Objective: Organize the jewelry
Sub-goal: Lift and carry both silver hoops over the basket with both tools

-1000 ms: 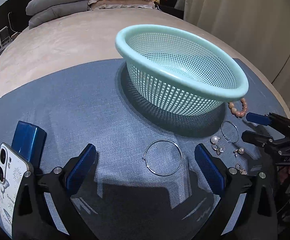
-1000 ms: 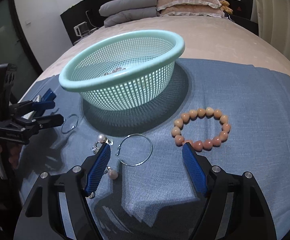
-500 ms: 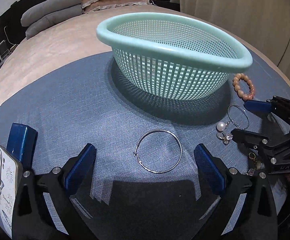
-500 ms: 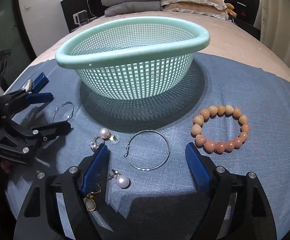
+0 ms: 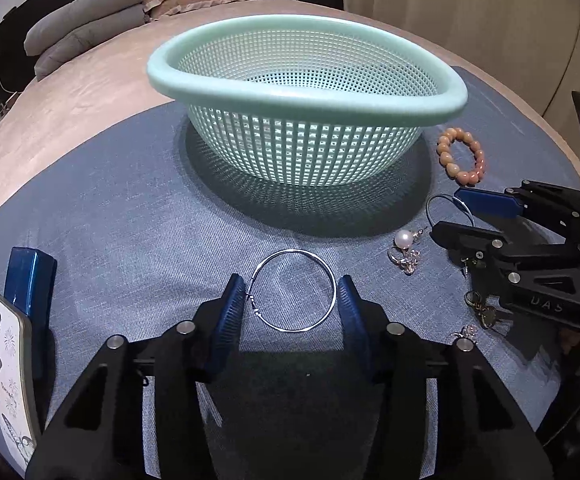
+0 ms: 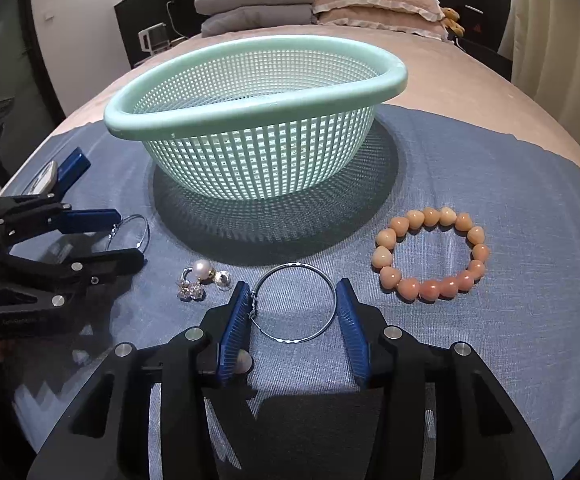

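Both views are evenly and rather brightly lit, apparently from overhead. A dense latticed shadow is cast around the mint basket (image 5: 306, 100) on the blue cloth (image 5: 130, 216). Strong fisheye bending and black vignetting are seen at the corners. Focus is held throughout, without glare.

1. I've narrowed the left hand-held gripper (image 5: 292, 304); its pads now touch both sides of one silver hoop (image 5: 294, 290).
2. Same for my right hand-held gripper (image 6: 293, 307), around the other hoop (image 6: 295, 303).
3. Both moved lower and closer to the blue cloth (image 6: 490, 320).
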The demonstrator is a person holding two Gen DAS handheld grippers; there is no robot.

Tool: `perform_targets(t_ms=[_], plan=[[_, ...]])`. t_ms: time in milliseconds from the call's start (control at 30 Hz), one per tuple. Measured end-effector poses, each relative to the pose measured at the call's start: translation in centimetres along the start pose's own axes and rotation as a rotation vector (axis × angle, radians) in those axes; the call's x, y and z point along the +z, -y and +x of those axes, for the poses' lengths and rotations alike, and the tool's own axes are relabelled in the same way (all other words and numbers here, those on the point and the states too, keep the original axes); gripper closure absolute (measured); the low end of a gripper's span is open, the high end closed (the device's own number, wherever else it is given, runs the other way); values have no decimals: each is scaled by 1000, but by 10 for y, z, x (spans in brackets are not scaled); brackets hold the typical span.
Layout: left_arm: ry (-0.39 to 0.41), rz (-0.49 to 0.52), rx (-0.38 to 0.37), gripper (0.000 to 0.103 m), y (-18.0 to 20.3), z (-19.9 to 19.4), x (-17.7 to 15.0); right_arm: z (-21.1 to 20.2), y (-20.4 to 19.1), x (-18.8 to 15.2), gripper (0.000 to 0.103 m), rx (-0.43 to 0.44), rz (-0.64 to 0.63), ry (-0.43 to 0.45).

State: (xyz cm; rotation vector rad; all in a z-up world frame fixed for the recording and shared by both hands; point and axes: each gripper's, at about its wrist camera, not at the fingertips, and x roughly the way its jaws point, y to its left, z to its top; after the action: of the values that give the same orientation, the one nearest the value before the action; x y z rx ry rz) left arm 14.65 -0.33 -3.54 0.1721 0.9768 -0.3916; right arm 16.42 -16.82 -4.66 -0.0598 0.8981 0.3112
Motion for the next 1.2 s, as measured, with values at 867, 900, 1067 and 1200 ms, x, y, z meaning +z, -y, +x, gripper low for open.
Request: perform_targets(t_ms=[867, 900, 1067, 1200], plan=[[-9, -101, 36, 57, -36, -59, -15, -60, 55, -2, 61, 59, 156, 67], [-1, -95, 45, 57, -37, -62, -11, -64, 56, 3, 61, 54, 154, 80], [44, -71, 59, 57, -41, -78, 16, -80, 60, 33, 61, 59, 123, 122], [81, -49, 53, 57, -38, -87, 41, -86, 54, 58, 61, 51, 86, 157]])
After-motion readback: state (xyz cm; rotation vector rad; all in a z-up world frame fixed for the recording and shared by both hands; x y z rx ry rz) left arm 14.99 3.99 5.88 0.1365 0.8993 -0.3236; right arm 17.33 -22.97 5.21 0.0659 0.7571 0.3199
